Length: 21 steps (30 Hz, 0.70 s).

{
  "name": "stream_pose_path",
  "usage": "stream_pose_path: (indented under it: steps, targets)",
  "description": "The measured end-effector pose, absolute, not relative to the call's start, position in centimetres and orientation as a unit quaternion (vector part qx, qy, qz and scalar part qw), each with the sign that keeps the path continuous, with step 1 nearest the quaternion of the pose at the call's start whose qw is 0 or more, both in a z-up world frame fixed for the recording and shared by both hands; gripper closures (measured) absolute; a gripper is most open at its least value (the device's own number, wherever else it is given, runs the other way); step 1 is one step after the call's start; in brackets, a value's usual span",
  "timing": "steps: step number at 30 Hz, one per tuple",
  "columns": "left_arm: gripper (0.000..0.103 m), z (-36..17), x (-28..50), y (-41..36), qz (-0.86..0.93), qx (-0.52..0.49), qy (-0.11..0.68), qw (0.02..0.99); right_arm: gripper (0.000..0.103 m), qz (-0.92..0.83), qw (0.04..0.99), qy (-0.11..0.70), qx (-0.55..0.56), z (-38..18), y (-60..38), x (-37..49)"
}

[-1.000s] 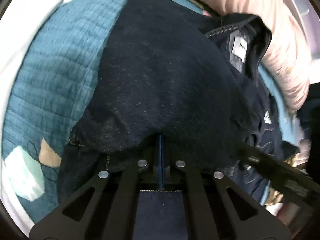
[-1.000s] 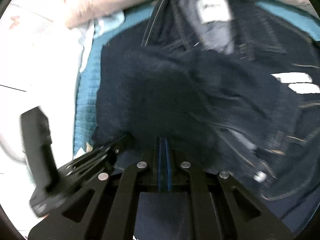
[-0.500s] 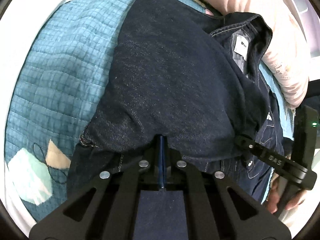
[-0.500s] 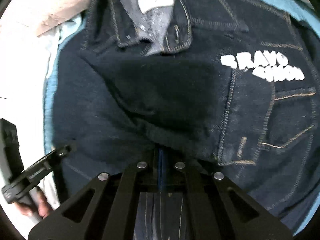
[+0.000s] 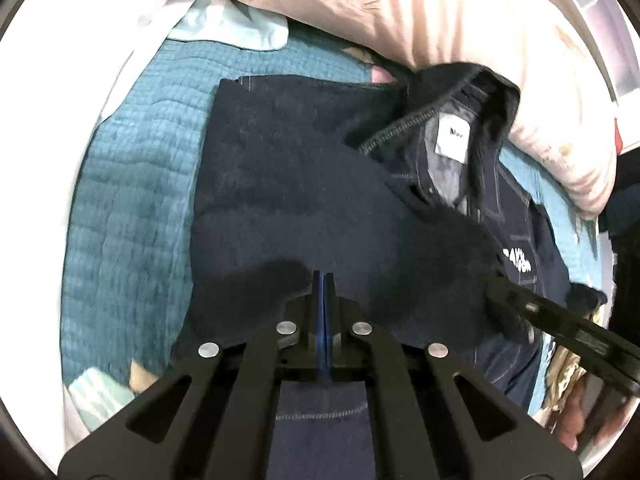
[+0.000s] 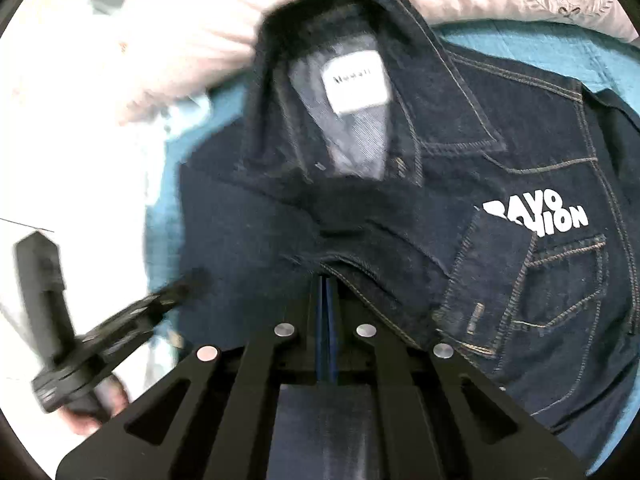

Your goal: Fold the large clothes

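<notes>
A dark denim jacket (image 5: 304,184) lies on a teal quilt (image 5: 132,200), collar and white label (image 5: 454,140) toward the pillows. Its left side is folded over the front. In the right wrist view the jacket (image 6: 500,184) shows white chest lettering (image 6: 552,216) and a pocket. My left gripper (image 5: 323,280) is shut on the folded denim edge. My right gripper (image 6: 326,284) is shut on a stitched denim edge below the collar. Each gripper shows in the other's view: the right one (image 5: 560,332), the left one (image 6: 132,316).
A pink pillow (image 5: 460,20) lies behind the collar, with pale bedding (image 6: 80,128) to the left. The quilt (image 6: 520,40) runs under the jacket. A light patch (image 5: 100,396) is on the quilt at lower left.
Both grippers carried the folded side of the jacket across and down onto the front. The collar and label now sit further up, and the fold lies flatter.
</notes>
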<state>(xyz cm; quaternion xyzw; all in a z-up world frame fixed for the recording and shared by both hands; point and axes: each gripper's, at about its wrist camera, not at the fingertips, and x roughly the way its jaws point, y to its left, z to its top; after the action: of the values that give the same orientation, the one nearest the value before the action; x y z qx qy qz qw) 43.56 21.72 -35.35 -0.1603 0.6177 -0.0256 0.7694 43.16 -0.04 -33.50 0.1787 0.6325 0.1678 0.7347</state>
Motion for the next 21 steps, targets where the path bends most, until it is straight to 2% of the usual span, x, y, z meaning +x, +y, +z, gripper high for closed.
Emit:
stream_pose_path:
  steps: [6,10,13,14,17,21]
  targets:
    - [0.101,-36.4,43.9,23.8,-0.004,-0.170,0.621,0.765,0.100,0.166,0.763,0.597,0.183,-30.3,-2.1,44.0]
    - [0.101,-37.8,43.8,25.0,0.005,-0.193,0.625,0.756,0.101,0.168,0.736,0.631,0.177,-33.9,-0.6,45.8]
    - [0.101,-38.6,43.3,25.0,0.004,-0.191,0.621,0.760,0.103,0.094,0.738,0.666,0.052,-38.8,1.6,46.3]
    - [0.101,-38.7,43.1,25.0,0.005,-0.194,0.619,0.761,0.103,0.101,0.732,0.670,0.068,-39.6,1.1,46.2]
    - [0.101,-38.5,42.8,25.0,-0.002,-0.182,0.621,0.762,0.103,0.105,0.730,0.664,0.122,-38.7,-1.6,45.9]
    - [0.101,-38.6,43.1,24.8,-0.005,-0.169,0.626,0.761,0.103,0.064,0.751,0.649,0.103,-37.0,-3.7,45.9]
